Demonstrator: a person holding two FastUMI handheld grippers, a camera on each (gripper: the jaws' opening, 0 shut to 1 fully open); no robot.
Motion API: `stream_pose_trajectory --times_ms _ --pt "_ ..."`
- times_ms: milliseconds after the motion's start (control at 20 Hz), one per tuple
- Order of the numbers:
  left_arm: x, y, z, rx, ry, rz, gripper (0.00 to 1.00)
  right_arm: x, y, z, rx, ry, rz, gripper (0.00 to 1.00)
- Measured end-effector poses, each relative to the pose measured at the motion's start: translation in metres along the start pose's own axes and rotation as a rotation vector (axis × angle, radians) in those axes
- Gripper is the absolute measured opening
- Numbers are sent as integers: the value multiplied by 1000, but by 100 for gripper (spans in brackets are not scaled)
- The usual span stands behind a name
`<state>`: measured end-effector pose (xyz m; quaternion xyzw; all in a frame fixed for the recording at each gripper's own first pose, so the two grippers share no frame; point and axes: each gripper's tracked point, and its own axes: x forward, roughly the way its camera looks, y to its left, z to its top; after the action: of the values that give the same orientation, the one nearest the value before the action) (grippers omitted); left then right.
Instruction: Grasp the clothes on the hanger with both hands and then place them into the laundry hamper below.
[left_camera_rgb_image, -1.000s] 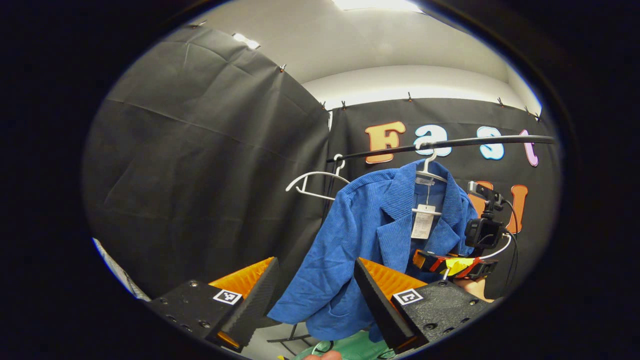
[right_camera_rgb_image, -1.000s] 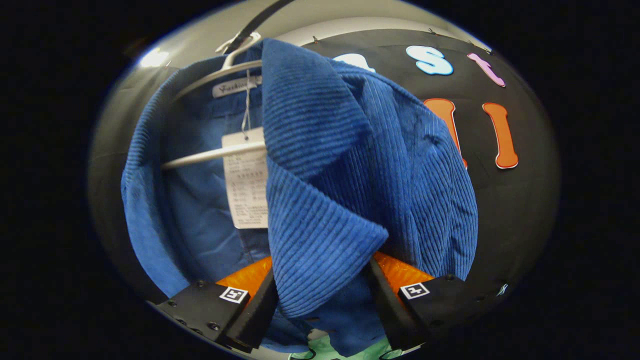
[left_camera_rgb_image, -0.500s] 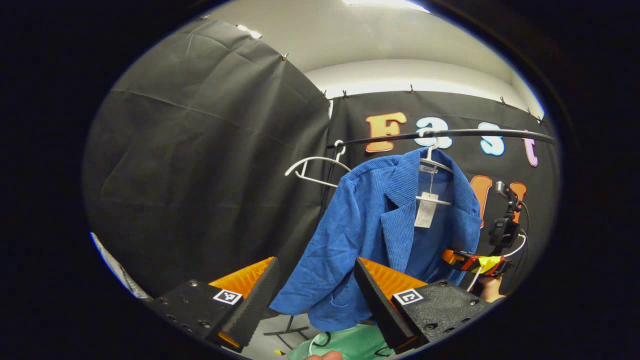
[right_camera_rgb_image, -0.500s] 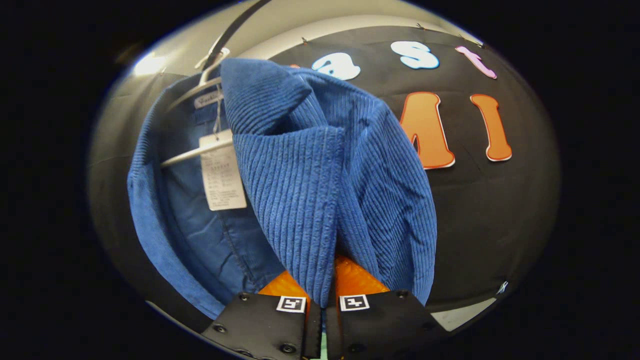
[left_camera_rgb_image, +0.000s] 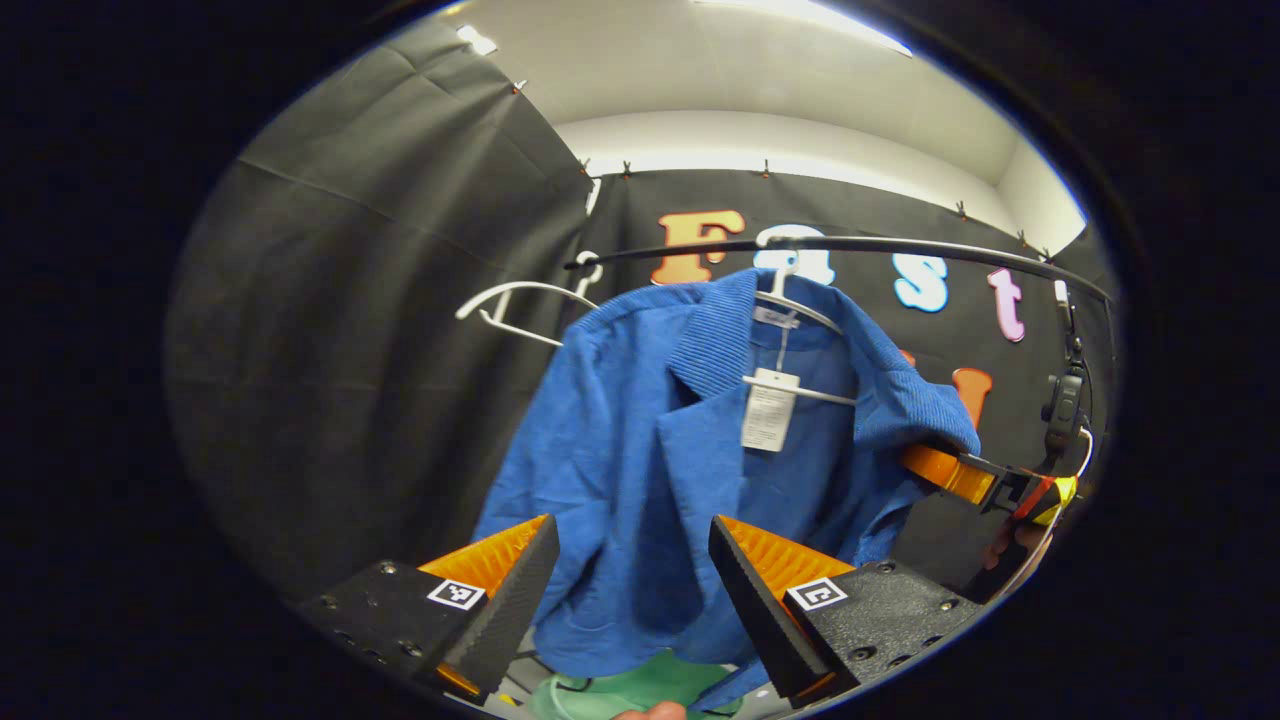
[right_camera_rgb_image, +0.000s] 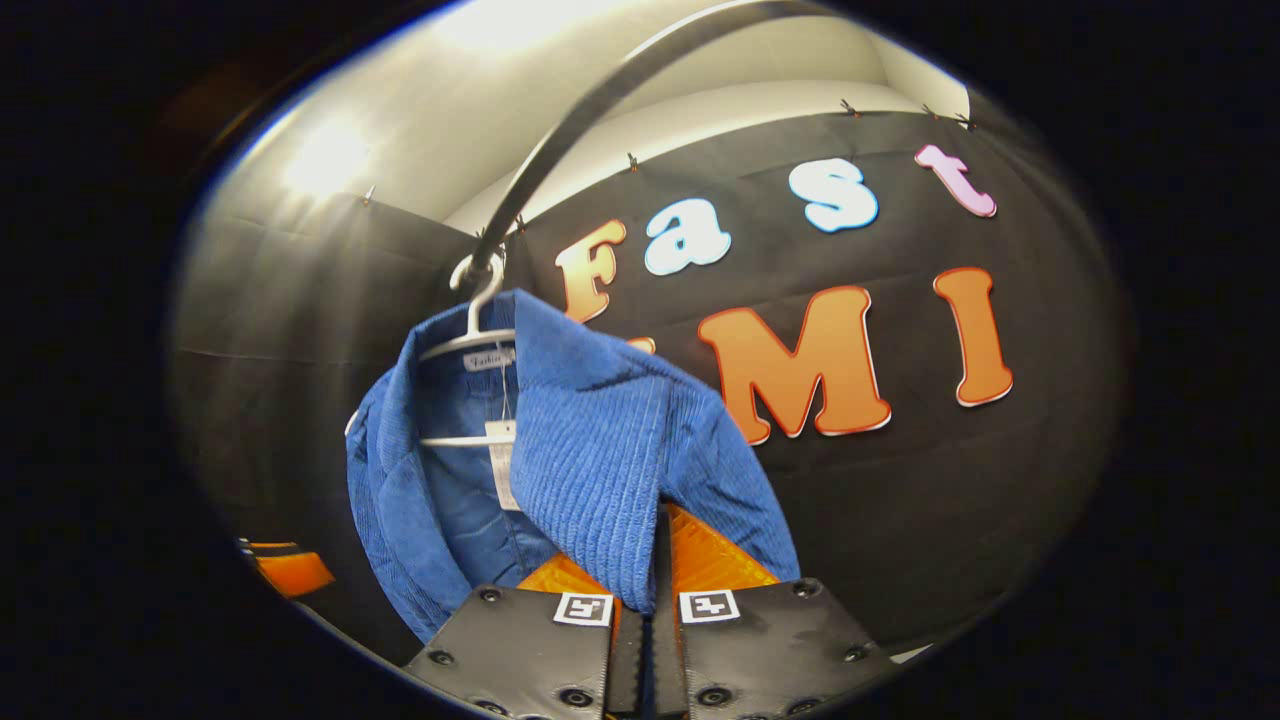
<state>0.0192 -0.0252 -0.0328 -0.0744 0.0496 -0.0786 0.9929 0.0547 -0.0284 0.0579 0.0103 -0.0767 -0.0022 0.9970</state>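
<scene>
Nearest to me in the left gripper view, my left tongs (left_camera_rgb_image: 630, 590) stand wide apart with nothing between the fingers. They point at the lower front of the blue corduroy jacket (left_camera_rgb_image: 640, 480), which hangs just ahead; I judge they are lined up to take that side so the garment can come off evenly.

In the right gripper view, my right tongs (right_camera_rgb_image: 652, 590) are pinched narrow on a fold of the jacket (right_camera_rgb_image: 590, 470), the ribbed cloth squeezed between both fingers. That is the jacket's far shoulder and lapel, drawn outward towards me. The same tongs show farther off in the left gripper view, at the right edge, held by a hand (left_camera_rgb_image: 1010, 545) with cables trailing from the rig.

The jacket hangs on a white hanger (left_camera_rgb_image: 800, 310), hooked over a dark rail (left_camera_rgb_image: 900, 248). A paper tag (left_camera_rgb_image: 768, 415) dangles from the hanger's crossbar inside the open collar.

Below the jacket's hem, between my left fingers, a patch of green (left_camera_rgb_image: 620, 690) shows; I take it for the laundry hamper, though I cannot tell its shape.

Beyond, an empty white hanger (left_camera_rgb_image: 520, 305) hangs on the rail to the left, clear of my path. The hanger inside the shoulders is what stands in the way: the jacket must slip off it before it can drop.
</scene>
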Motion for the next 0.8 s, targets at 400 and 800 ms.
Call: stream_pose_trajectory --times_ms 400,800 --pt "78 -47 -10 -54 -62 -55 92 -38 -6 87 -90 -167 26 11" --pt "138 -11 -43 104 -111 160 94 -64 15 83 -123 -173 82 7"
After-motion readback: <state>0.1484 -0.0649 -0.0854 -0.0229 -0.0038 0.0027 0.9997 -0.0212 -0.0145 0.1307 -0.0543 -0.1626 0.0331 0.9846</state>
